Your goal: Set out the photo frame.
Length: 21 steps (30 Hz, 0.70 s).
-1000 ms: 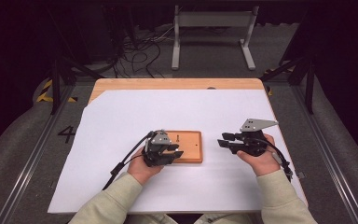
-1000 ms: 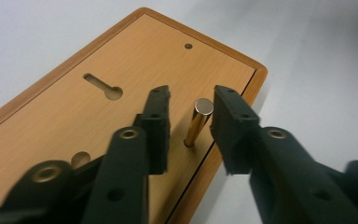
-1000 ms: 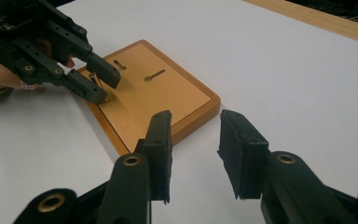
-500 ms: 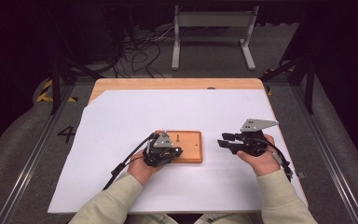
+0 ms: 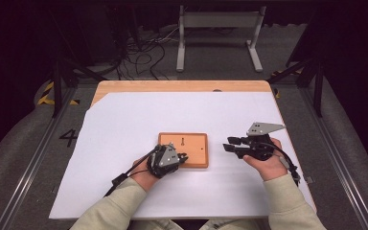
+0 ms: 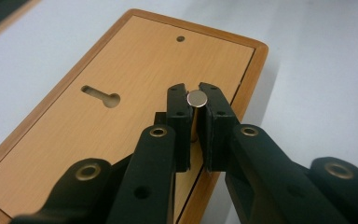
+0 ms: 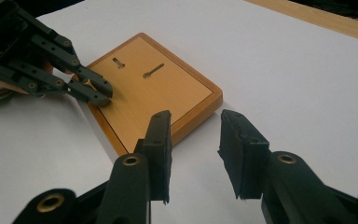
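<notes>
Since a second ago almost nothing has shifted on the table: both hands and the wooden board (image 5: 191, 148) sit where they did, but the left gripper (image 6: 196, 100) has just been closing its jaws, and they now clamp a small brass-coloured pin (image 6: 196, 98) with a round silvery head, standing upright between the pads.

That pin rises from the board near its edge on the person's side, at the corner under the left hand (image 5: 146, 175). The board lies flat on the white sheet (image 5: 124, 124), roughly at the middle of the table and somewhat closer to the near edge than the far one. Two keyhole slots (image 7: 154, 70) are cut into its top, both well clear of the pin.

Open sheet runs wide toward the far edge and the left edge, with nothing lying on it. The right gripper (image 7: 196, 149) is just off the board's right edge, jaws apart with nothing between them, aimed at the board's near right corner. It is the one thing close beside the board on that side. A strip of bare wooden tabletop (image 5: 182, 86) shows along the far edge.
</notes>
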{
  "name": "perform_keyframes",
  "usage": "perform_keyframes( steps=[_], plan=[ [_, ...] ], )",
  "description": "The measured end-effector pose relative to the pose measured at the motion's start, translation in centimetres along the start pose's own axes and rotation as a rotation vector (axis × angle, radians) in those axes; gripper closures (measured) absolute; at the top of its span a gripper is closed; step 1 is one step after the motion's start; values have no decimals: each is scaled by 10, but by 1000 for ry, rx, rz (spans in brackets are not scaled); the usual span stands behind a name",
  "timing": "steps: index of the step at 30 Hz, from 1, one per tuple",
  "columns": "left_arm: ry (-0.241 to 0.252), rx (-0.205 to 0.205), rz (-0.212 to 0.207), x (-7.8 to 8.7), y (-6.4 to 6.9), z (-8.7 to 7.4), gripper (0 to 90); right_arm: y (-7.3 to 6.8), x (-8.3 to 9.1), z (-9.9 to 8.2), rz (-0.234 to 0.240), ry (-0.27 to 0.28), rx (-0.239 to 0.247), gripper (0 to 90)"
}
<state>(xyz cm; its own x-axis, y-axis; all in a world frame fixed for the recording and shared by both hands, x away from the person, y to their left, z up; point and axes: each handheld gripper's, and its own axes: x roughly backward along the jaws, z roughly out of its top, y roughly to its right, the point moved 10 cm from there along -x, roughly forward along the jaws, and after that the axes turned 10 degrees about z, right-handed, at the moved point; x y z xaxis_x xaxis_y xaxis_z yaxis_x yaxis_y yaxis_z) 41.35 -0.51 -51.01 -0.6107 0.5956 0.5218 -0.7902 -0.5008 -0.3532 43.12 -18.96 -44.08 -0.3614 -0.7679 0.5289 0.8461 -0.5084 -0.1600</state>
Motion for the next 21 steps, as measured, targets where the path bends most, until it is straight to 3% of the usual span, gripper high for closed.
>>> perform_keyframes(
  steps=[4,5,7,10,21],
  plan=[
    [10,-100,36,4,5,-1,837,-1,-1,0,0,-5,4,642],
    [10,-100,36,4,5,-1,837,-1,-2,0,0,-7,6,641],
    [10,-161,73,8,8,-2,837,-2,-2,1,4,-3,7,639],
    [17,-216,107,10,12,-3,836,-4,-5,2,8,-9,12,633],
    [22,-200,130,11,13,-4,836,-6,-19,7,31,-27,19,605]
  ],
)
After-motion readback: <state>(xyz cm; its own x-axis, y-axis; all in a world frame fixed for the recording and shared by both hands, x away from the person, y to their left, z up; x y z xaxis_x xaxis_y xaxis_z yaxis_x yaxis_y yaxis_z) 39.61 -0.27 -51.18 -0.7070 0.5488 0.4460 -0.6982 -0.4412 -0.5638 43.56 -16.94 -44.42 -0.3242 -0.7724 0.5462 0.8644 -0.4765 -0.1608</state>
